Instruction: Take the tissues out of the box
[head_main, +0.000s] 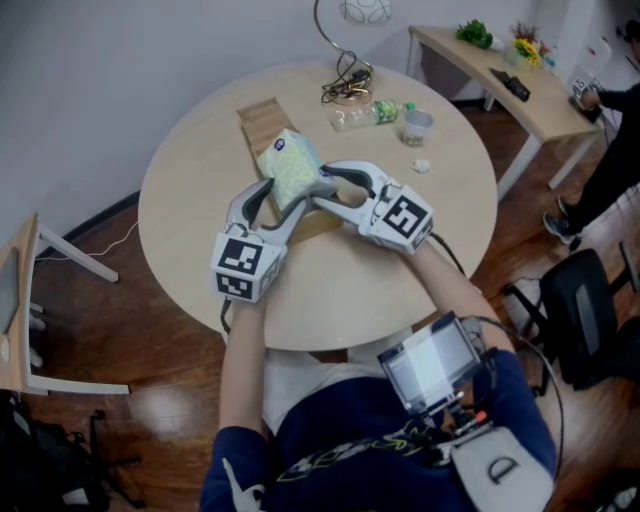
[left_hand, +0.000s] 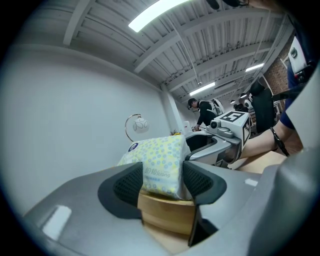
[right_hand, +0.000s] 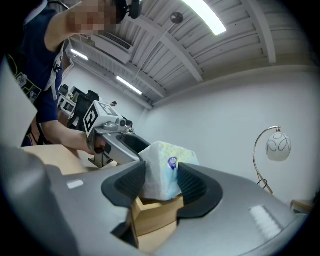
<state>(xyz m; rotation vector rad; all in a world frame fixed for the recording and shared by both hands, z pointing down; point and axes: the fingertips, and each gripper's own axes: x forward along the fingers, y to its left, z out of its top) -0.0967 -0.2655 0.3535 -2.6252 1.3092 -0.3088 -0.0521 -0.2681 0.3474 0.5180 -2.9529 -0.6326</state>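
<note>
A soft plastic tissue pack printed with yellow and blue dots stands in a small open box of pale wood on the round pale tabletop. Its lower end sits inside the box and the rest rises above the rim, leaning a little. The left tongs are closed on the pack, with both ribbed pads pressed against the wrapper just above the rim. The right tongs clamp the same pack from the other side, their pads also against the wrapper. Farther back on the tabletop a clear plastic bottle with a green cap lies on its side near a clear plastic cup. What either of these holds cannot be made out.
</note>
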